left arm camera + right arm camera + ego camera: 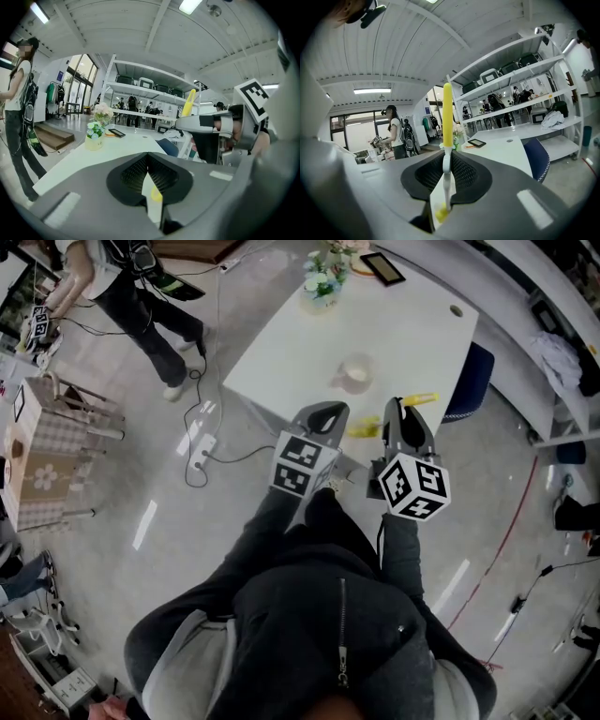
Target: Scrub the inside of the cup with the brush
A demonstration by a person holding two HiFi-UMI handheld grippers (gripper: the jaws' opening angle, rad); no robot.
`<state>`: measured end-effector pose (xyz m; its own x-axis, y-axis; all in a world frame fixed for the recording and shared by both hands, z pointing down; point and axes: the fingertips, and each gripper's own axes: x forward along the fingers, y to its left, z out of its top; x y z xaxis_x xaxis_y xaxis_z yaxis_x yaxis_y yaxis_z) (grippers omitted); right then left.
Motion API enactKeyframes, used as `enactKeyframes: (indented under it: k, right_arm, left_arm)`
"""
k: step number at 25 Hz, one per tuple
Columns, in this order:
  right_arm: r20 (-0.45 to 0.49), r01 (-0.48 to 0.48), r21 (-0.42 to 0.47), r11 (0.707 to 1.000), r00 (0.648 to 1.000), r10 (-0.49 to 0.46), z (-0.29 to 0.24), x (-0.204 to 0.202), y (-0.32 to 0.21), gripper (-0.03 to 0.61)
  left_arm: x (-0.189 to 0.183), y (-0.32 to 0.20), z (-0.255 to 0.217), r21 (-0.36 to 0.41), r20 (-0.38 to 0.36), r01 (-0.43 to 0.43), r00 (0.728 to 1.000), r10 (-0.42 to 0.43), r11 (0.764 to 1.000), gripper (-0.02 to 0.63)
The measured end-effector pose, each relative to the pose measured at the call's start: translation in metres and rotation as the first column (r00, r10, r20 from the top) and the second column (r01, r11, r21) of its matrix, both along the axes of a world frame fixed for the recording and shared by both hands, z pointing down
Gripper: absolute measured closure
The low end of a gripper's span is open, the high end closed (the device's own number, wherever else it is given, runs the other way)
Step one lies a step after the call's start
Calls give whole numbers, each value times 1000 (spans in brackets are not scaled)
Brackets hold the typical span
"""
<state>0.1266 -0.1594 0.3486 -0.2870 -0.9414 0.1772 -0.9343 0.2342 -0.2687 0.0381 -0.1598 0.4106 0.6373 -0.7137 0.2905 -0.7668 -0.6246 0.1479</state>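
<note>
The right tool point(446, 159) is pinched shut on the brush point(447, 115). Its thin white neck sits between the pads, and its long axis runs along the jaws. The long yellow part points out past the tips, upward in the right gripper view. A small yellow bit shows at the near end, below the pads. From the head view the yellow end point(420, 399) sticks out beyond the right tool point(401, 409) toward the bench's right edge.

The left tool point(148, 159) has its 2 jaws pressed together on nothing.

The cup point(356, 373) stands upright, mouth up, on the white bench point(281, 343). It is just ahead of both tools and apart from the brush.

A flower vase point(322, 287) and a dark flat device point(382, 268) sit at the far end. The print on the vase is too small to read.
</note>
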Motion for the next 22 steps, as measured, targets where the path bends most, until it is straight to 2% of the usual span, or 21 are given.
enactKeyframes:
  k: [8, 17, 20, 21, 22]
  right_arm:
    - [-10, -13, -13, 1000, 1000, 13, -1, 28, -54, 535]
    - [-49, -37, 7, 999, 998, 38, -3, 55, -105, 534]
    - [-40, -45, 15, 999, 998, 45, -6, 62, -117, 534]
    - [-37, -47, 18, 999, 998, 47, -8, 63, -120, 535]
    - [-37, -47, 22, 999, 998, 48, -10, 63, -122, 535]
  left_arm:
    - [10, -56, 11, -14, 57, -2, 998, 3, 1000, 603]
    - [9, -108, 22, -31, 58, 18, 998, -16, 999, 603]
    - [10, -115, 21, -27, 47, -1, 999, 2, 1000, 603]
    - [11, -116, 21, -19, 46, -16, 999, 16, 1000, 598]
    - [12, -117, 22, -14, 51, -34, 998, 35, 999, 544]
